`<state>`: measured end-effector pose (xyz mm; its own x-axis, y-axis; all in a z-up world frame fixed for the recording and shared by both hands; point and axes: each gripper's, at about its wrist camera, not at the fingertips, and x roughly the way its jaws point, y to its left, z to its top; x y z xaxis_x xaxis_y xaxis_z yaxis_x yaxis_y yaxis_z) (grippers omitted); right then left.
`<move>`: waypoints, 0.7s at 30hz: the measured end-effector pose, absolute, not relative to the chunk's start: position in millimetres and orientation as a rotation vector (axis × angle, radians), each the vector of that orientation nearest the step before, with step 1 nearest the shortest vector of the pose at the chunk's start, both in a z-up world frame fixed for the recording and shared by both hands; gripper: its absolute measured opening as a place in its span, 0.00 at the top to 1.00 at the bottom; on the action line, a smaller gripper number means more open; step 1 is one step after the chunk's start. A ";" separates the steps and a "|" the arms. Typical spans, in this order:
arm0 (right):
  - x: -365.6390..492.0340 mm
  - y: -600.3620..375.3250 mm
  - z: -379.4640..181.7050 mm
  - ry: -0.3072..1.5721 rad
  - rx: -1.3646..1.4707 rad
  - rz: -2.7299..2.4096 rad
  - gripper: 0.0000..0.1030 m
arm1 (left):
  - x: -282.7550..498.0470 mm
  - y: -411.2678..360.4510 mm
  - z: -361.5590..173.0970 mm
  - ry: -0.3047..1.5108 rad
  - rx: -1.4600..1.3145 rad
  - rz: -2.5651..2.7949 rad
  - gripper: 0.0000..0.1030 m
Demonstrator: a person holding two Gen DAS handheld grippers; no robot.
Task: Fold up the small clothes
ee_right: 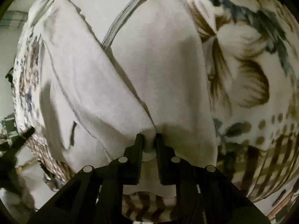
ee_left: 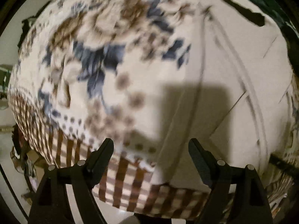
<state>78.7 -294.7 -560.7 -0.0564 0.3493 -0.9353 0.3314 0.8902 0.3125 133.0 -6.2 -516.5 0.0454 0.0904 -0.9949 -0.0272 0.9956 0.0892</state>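
Note:
A white garment with a ribbed band lies on a bed covered by a floral blanket. My left gripper is open and empty, hovering above the garment's near left edge; its shadow falls on the cloth. In the right wrist view the same white garment fills the middle, with one flap folded diagonally over it. My right gripper is shut on a pinch of the white garment at its near edge.
The blanket has brown and blue flowers, dots and a brown checked border. The bed's near edge drops to a pale floor. A dark object lies at the far right.

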 end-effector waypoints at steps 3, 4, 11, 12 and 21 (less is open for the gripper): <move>61.1 -338.5 -549.7 1.662 0.619 0.002 0.69 | 119.5 4.8 -531.5 1.586 -0.013 0.061 0.21; 52.3 -356.5 -542.5 1.662 0.643 -0.025 0.53 | 116.0 5.7 -538.5 1.616 -0.031 0.038 0.21; 19.8 -413.5 -540.6 1.694 0.722 -0.050 0.43 | 105.7 -4.7 -571.2 1.713 -0.090 -0.129 0.29; 16.7 -416.8 -546.7 1.706 0.715 -0.053 0.44 | 104.6 -7.9 -570.6 1.706 -0.074 -0.155 0.38; 21.7 -381.6 -577.8 1.678 0.899 -0.075 0.94 | 96.8 15.8 -539.8 1.704 -0.253 -0.196 0.95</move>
